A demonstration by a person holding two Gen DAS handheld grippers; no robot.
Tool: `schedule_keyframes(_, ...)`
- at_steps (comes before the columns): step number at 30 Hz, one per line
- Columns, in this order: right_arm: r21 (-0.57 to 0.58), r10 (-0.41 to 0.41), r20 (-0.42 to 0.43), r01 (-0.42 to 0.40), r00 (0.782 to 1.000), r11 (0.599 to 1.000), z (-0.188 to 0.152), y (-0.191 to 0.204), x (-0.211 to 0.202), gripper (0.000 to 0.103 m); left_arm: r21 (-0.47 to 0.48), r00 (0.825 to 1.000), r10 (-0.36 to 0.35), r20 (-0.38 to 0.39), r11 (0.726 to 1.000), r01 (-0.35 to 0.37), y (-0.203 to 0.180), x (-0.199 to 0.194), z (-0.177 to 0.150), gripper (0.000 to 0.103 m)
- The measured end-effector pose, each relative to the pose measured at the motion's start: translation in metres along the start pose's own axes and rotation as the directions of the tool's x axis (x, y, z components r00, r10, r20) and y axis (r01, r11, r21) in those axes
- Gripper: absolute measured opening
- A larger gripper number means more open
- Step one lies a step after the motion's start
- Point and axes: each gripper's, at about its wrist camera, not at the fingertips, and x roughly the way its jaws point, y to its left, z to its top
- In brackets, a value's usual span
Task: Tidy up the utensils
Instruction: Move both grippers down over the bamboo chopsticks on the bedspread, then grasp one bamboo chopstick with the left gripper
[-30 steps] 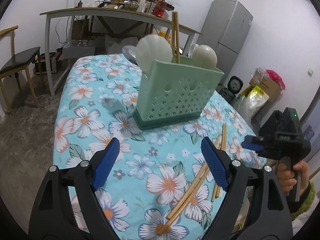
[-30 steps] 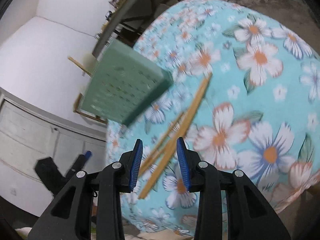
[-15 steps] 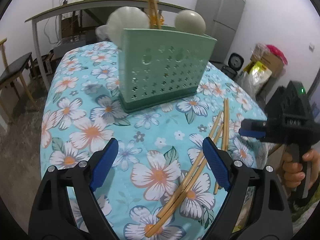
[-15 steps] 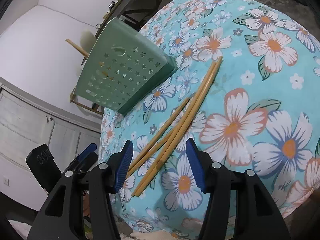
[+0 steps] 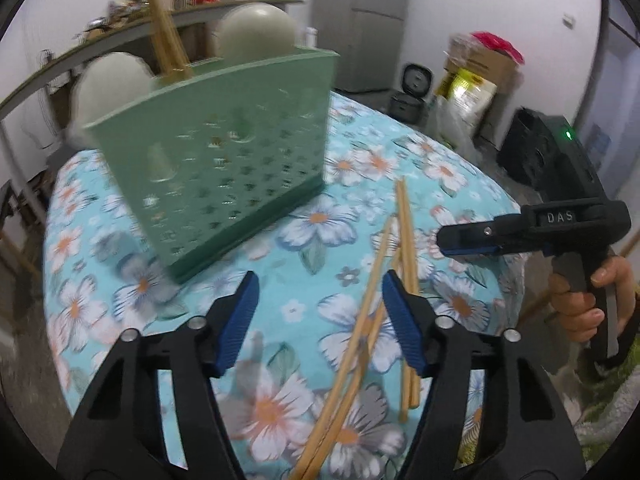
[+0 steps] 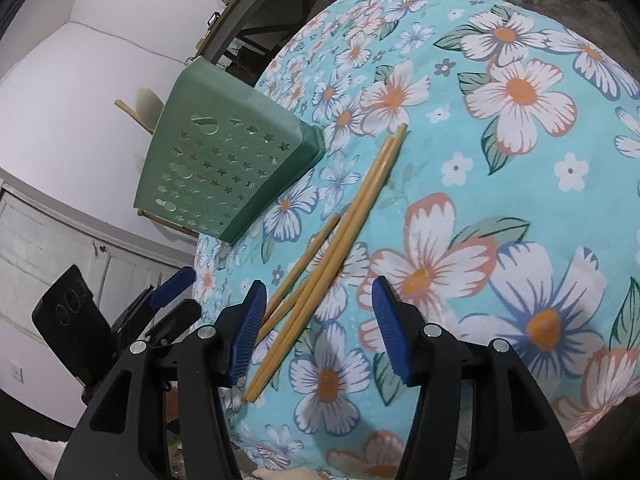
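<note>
Both grippers have closed in on the loose bamboo chopsticks (image 6: 332, 248), the left gripper (image 5: 320, 312) just narrowing its still-empty jaws and the right gripper (image 6: 318, 320) half-open and empty, while the perforated green plastic utensil holder (image 5: 224, 152) already keeps two pale spoons (image 5: 256, 32) and some chopsticks.

Left hand-held gripper (image 5: 320, 308): black frame w/ blue ribbed pads, silver screws; right hand-held gripper (image 6: 318, 320) same.

You have four loose chopsticks (image 6: 344, 224) on the surface (image 6: 520, 200), one green holder (image 6: 224, 168), and two hand-held grippers.
</note>
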Motion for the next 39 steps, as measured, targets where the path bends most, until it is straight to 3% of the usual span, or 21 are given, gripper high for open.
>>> schedule_keyframes(10,0.017,0.022,0.005,-0.022,1.000,1.000,0.002,-0.012,-0.005,0.054,0.083,0.991,-0.069,-0.118,0.993,0.079,-0.019,0.042,0.011,0.033)
schedule_keyframes(22,0.018,0.028,0.004,-0.028,1.000,0.999,-0.001,-0.015,-0.003,0.054,0.147,0.979,-0.079,-0.187,0.983,0.107,-0.031,0.077,0.028,0.022)
schedule_keyframes(35,0.027,0.031,0.003,-0.031,1.000,0.999,-0.001,-0.017,-0.003,0.054,0.167,0.972,-0.068,-0.223,0.980,0.107,-0.037,0.097,0.030,0.019)
schedule_keyframes(39,0.038,0.039,0.009,-0.040,0.999,0.998,-0.002,-0.019,-0.004,0.054,0.149,0.974,-0.052,-0.220,0.985,0.086,-0.032,0.096,0.030,0.006)
